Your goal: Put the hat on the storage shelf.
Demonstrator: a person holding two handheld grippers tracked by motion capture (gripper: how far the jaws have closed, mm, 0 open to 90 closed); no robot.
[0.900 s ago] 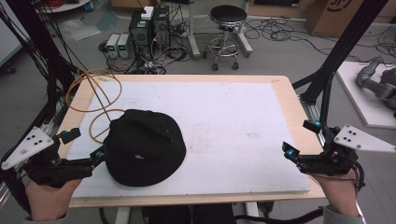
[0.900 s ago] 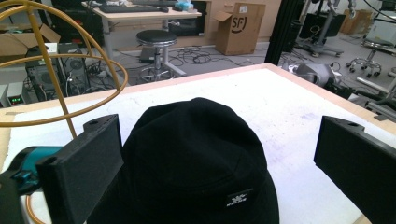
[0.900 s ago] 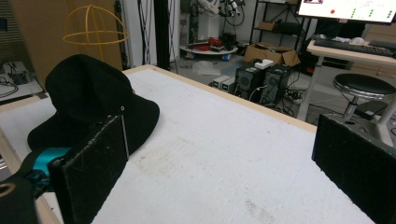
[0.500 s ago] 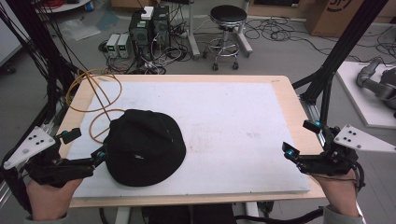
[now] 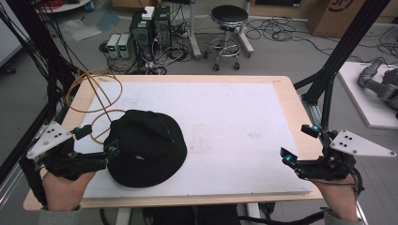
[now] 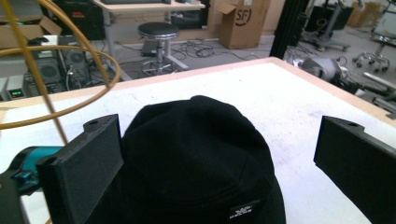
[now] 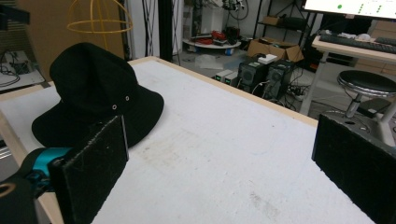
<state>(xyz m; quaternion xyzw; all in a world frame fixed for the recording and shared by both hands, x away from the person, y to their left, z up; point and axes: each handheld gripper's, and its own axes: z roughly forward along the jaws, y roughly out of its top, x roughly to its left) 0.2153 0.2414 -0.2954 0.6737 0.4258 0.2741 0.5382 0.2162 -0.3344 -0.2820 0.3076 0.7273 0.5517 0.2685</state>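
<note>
1. Lay crown-up on the white table top: soft black fabric bucket hat, well over toward that board's left side and near the front edge.
2. Showed a small black woven label on the brim, seen up close in the left gripper view, and two small metal eyelets on the crown, seen in the right gripper view.
3. Sat right at the hat's left brim: left black two-jaw gripper, jaws spread wide, gripping nothing.
4. In the left gripper view, framed the hat's crown between the two black jaws, one jaw close against the left of the crown; contact impossible to tell.
5. Held from below by a hand, with a grey three-cornered plate on top, just left of the hat.
6. Curled just behind and left of the hat: thin orange wire loops, partly over the board's far-left corner.
7. Hovered well apart from the hat, off by the board's right front corner: right black two-jaw gripper, jaws wide open too, empty.
8. Looked across bare white board toward the hat in the right gripper view.
9. Stood well behind the hat, beyond the table: round black stool and dark computer towers on the floor.
</note>
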